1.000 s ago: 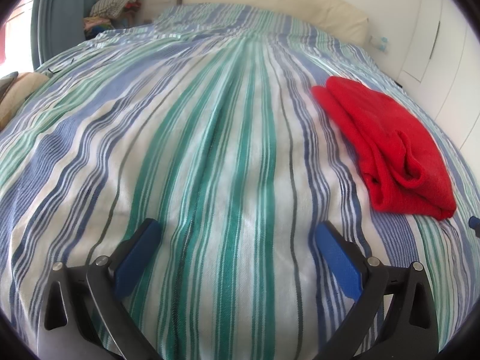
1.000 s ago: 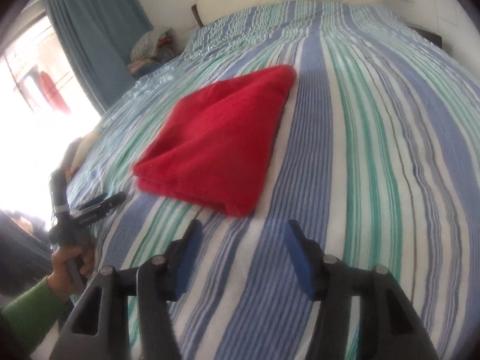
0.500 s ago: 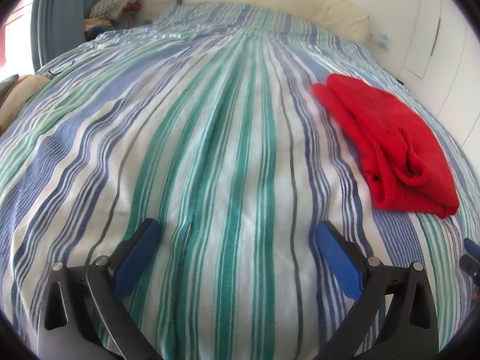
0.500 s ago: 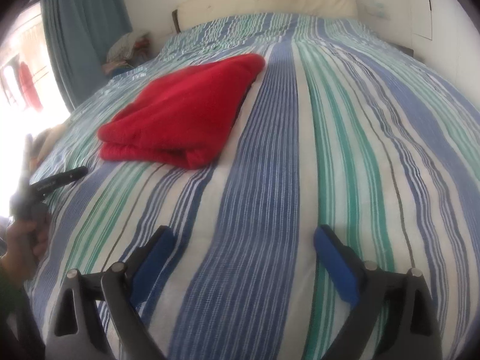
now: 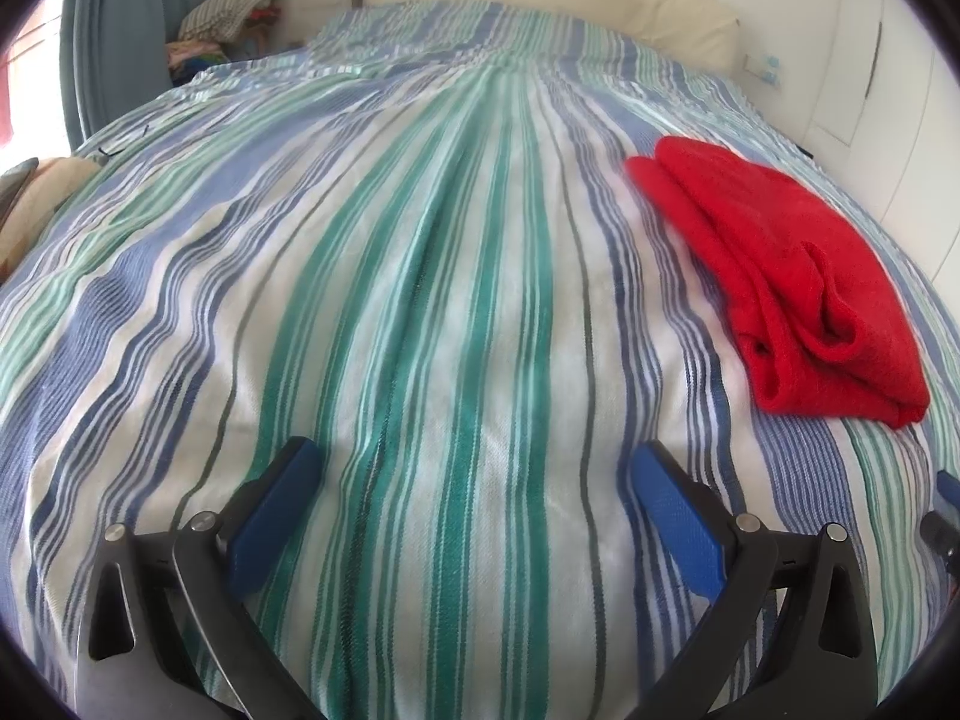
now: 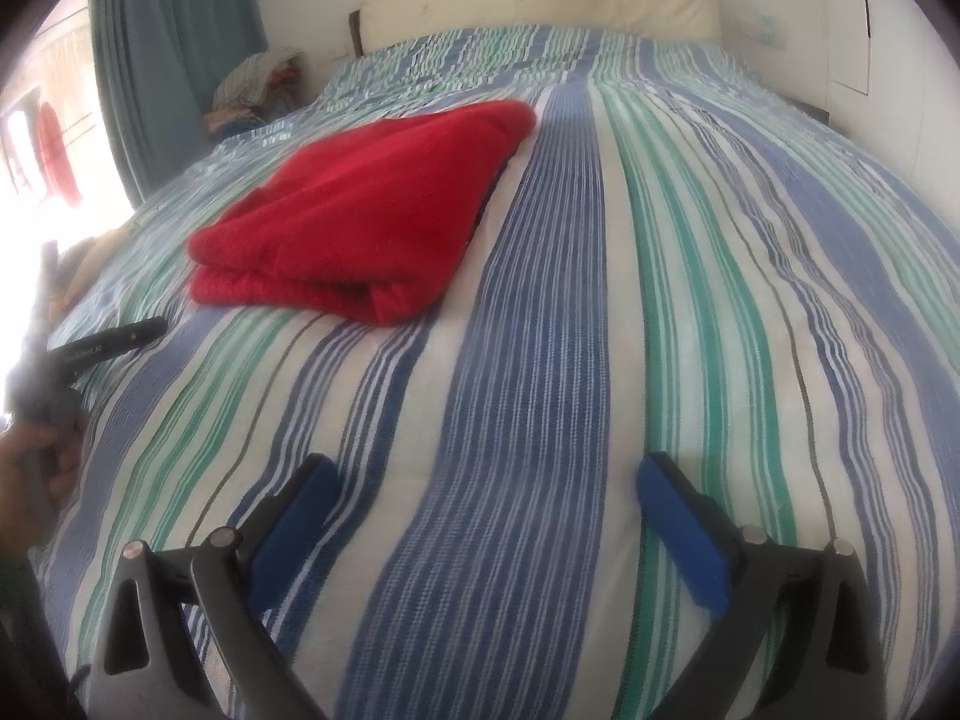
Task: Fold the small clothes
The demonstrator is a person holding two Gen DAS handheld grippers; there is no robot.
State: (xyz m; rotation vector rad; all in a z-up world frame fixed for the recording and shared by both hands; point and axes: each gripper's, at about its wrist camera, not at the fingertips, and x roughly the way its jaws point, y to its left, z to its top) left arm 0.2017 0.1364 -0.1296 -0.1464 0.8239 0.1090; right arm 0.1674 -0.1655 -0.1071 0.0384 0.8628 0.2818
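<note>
A folded red garment (image 5: 792,282) lies on the striped bedspread (image 5: 450,300), to the right in the left wrist view. In the right wrist view the red garment (image 6: 372,210) lies ahead and to the left. My left gripper (image 5: 474,456) hovers over bare bedspread, open and empty, well left of the garment. My right gripper (image 6: 489,468) is short of the garment, its jaws opening wide with nothing between them. The left gripper's finger (image 6: 114,339) shows at the left edge of the right wrist view, held by a hand (image 6: 36,468).
A cream headboard (image 6: 540,0) runs along the far end of the bed. A pile of clothes (image 5: 228,18) and a blue curtain (image 6: 168,60) stand at the back left. White cupboard doors (image 5: 870,60) line the right wall.
The right gripper's jaws have spread wide and it has dropped lower, away from the red garment, which now lies farther ahead. The left gripper has stayed put.
</note>
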